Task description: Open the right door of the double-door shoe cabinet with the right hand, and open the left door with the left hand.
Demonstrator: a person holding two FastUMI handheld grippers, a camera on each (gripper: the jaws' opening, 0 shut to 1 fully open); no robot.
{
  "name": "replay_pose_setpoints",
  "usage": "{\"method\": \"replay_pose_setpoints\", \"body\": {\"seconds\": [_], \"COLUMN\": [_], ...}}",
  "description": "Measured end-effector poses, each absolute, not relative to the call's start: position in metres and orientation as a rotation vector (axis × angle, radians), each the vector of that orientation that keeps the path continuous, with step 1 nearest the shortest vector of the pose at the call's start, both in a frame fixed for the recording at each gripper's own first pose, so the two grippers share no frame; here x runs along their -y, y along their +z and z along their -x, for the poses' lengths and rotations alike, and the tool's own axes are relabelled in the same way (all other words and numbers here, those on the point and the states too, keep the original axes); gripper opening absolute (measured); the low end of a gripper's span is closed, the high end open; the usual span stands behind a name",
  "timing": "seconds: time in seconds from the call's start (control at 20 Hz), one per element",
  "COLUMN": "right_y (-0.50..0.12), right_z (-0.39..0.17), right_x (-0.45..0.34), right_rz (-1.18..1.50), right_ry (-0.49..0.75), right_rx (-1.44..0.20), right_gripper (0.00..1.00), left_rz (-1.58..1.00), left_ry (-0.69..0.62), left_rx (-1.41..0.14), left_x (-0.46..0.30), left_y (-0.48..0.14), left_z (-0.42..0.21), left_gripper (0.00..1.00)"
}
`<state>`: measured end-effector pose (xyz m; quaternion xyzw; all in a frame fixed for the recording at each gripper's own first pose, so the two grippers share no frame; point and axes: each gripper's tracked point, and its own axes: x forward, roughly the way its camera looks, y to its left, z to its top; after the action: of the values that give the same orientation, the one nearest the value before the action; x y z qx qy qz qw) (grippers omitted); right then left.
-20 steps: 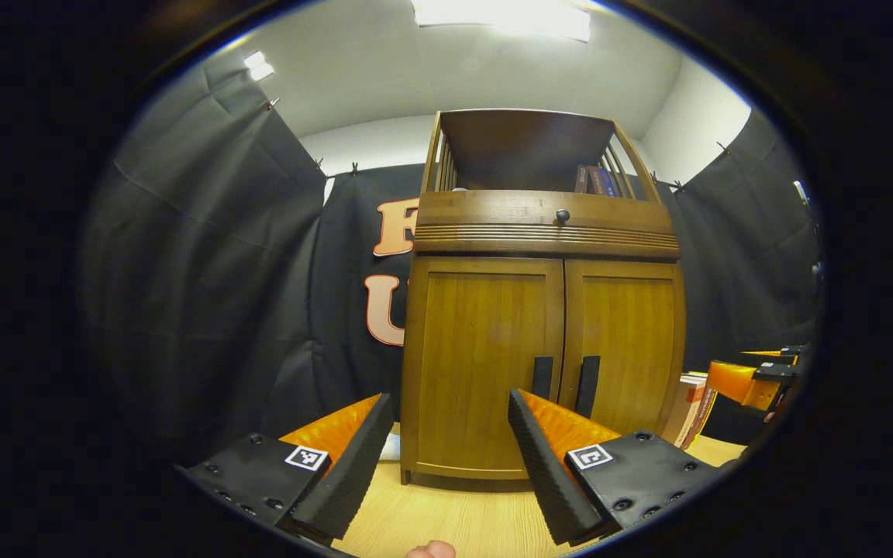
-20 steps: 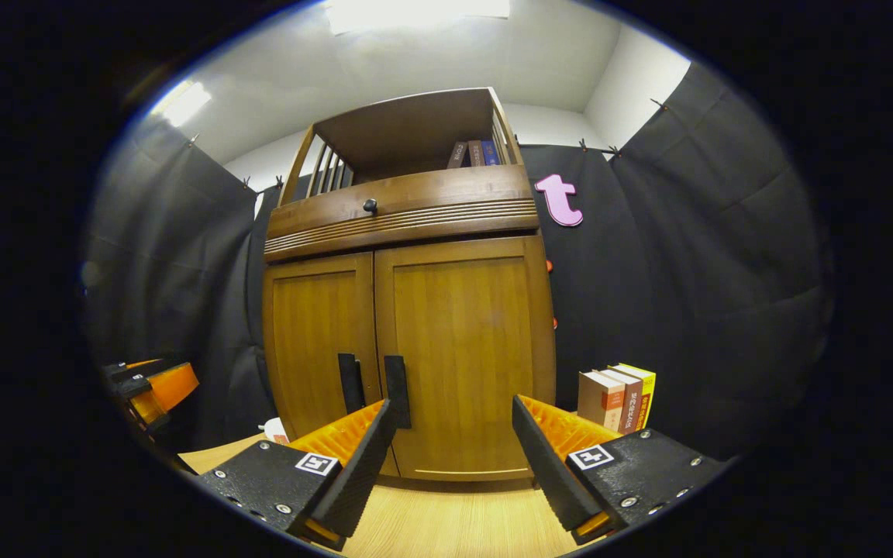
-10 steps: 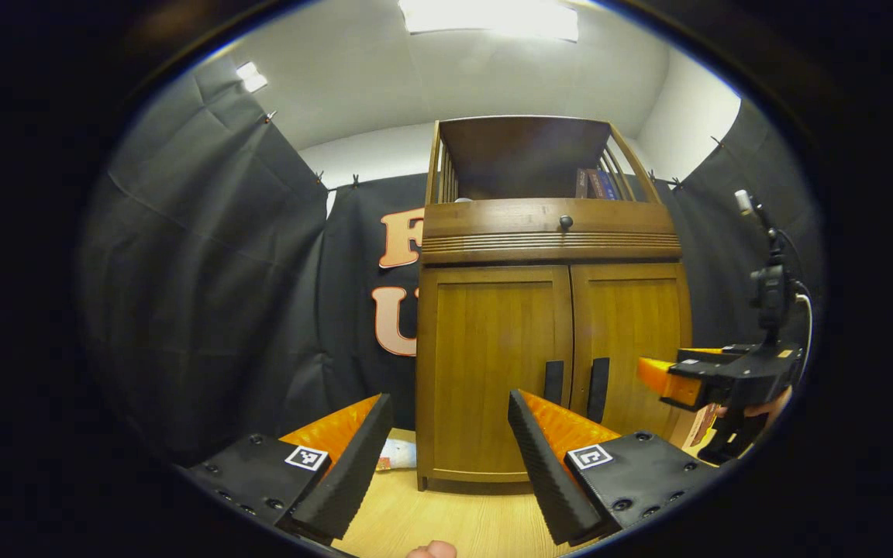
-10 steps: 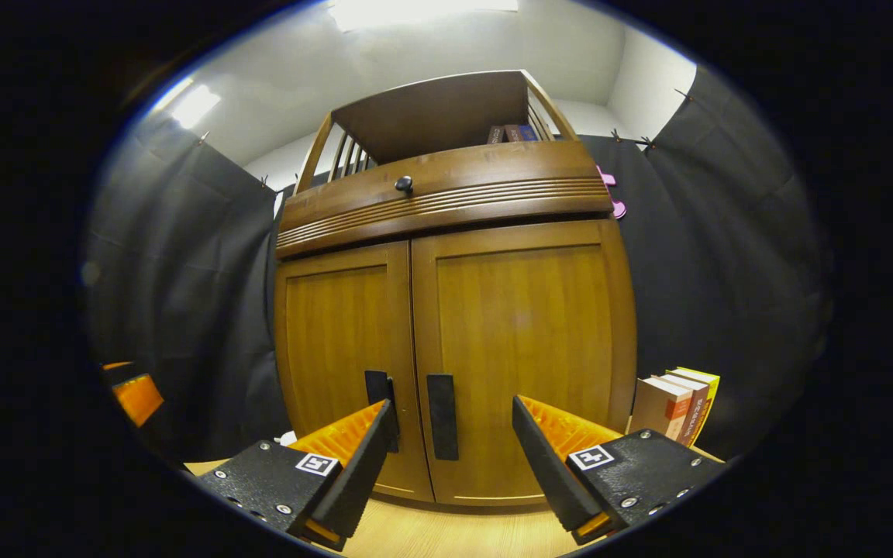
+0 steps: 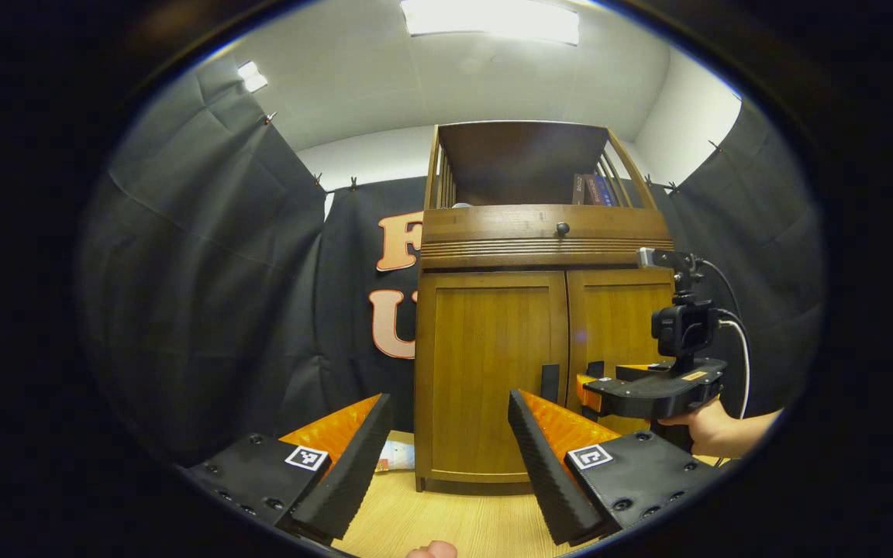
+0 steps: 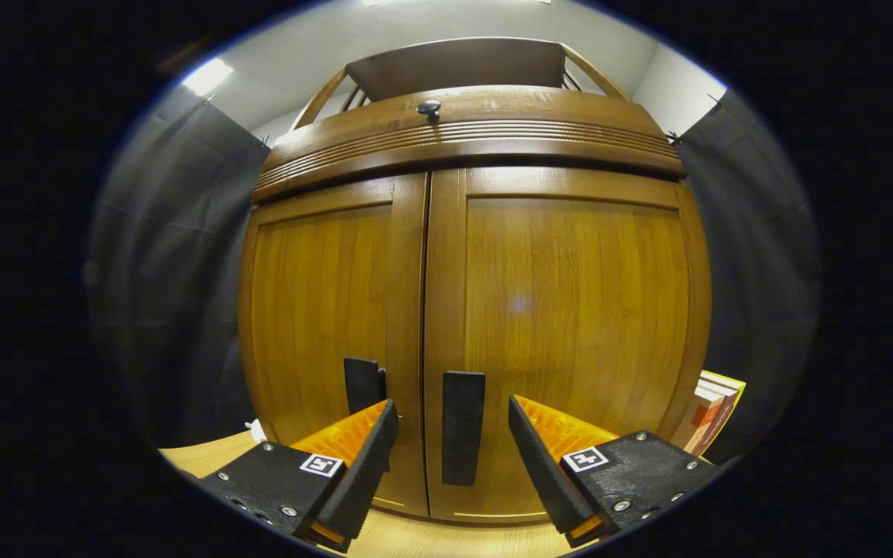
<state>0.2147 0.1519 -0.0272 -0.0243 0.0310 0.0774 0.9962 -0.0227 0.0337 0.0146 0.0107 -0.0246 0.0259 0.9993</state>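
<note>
Doors of the shoe cabinet (image 6: 477, 310) sit shut. My right tongs (image 6: 453, 449) gape around the right door's handle (image 6: 462, 426), not touching; my left tongs (image 5: 450, 457) gape too, well back.

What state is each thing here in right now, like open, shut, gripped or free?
Right door: shut.
Left door: shut.
Right door handle: ungripped, between the spread fingers.
Left door handle: untouched.
Right gripper: open, close to the doors.
Left gripper: open, back from the cabinet.
Drawer: shut.
Books: upright beside the cabinet.
</note>
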Motion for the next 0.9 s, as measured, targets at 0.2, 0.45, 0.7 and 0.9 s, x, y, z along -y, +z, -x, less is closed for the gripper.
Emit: {"method": "replay_pose_setpoints", "body": {"seconds": [0.2,0.45,0.7,0.9], "right_y": [-0.037,-0.042,-0.052,-0.053], "right_z": [-0.231,-0.243,-0.255,-0.258], "right_x": [-0.149,-0.145,-0.149,-0.153], "right_rz": [0.019,-0.008,0.001,0.042], "right_ry": [0.121,0.112,0.097,0.144], "right_rx": [-0.096,-0.109,-0.113,-0.081], "right_gripper": [0.77,0.54,0.36,0.33], "left_rz": [-0.016,-0.032,-0.031,-0.013], "left_ry": [0.053,0.063,0.083,0.091], "left_rx": [0.05,0.053,0.03,0.008], "left_x": [-0.035,-0.042,-0.047,-0.048], "left_y": [0.012,0.012,0.005,-0.002], "left_z": [0.023,0.02,0.016,0.016], "left_gripper": [0.96,0.98,0.96,0.96]}}
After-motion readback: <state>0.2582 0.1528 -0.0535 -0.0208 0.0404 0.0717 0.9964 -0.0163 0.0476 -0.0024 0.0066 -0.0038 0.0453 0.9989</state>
